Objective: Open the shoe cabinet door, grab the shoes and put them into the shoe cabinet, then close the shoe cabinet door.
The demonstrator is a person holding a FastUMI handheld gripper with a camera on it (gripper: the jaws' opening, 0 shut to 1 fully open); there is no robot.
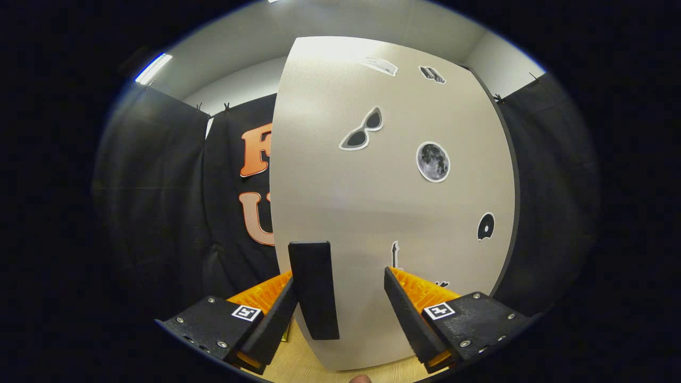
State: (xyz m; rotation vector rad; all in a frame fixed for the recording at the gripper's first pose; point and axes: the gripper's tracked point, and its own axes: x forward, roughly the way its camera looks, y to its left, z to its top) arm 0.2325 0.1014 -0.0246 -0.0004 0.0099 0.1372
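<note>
The shoe cabinet door (372, 213) is a pale beige panel standing right in front of me, with sunglasses, moon and record stickers on it. Its black upright handle (315, 290) is near the door's left edge. My gripper (340, 276) is open with the handle between the fingers. The handle lies against the left finger (276, 314), and a wide gap separates it from the right finger (407, 308). I cannot tell whether the door is ajar.
Black booth cloth (159, 213) hangs to the left of the cabinet and also to its right. A light wooden surface (298, 364) lies under the door's lower edge. The ceiling above has a light strip (153, 68).
</note>
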